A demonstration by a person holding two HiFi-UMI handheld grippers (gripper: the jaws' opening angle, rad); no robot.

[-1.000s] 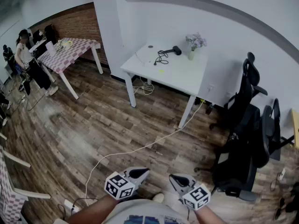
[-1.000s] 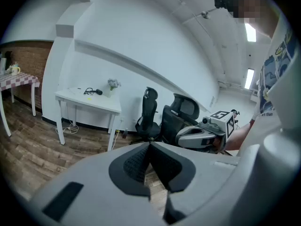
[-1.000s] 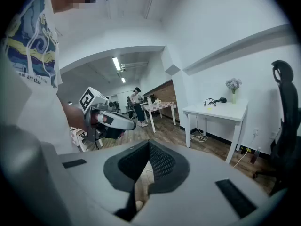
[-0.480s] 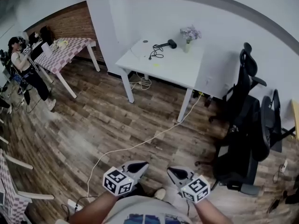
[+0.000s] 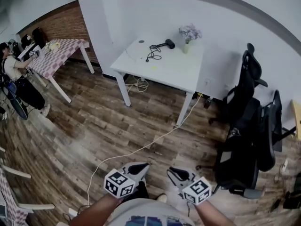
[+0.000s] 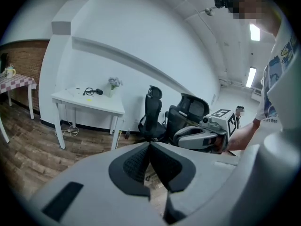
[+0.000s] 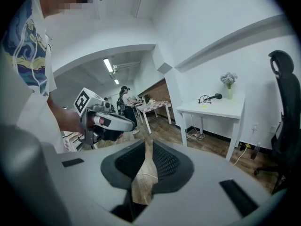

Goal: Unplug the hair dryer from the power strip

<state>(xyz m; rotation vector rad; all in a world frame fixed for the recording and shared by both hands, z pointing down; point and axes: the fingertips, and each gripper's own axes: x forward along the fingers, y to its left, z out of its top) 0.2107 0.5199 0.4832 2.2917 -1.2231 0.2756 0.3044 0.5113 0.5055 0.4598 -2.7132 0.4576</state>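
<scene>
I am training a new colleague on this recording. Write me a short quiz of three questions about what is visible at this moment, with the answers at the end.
1. True or false: the hair dryer lies on top of the white table.
2. Multiple choice: in the head view, on which side of the white table do the black office chairs stand? A) to its right B) to its left C) underneath it
3. Fill in the missing word: in the left gripper view, the jaws of the left gripper are ____, with nothing held between them.

Key: 1 true; 2 A; 3 shut.
</scene>
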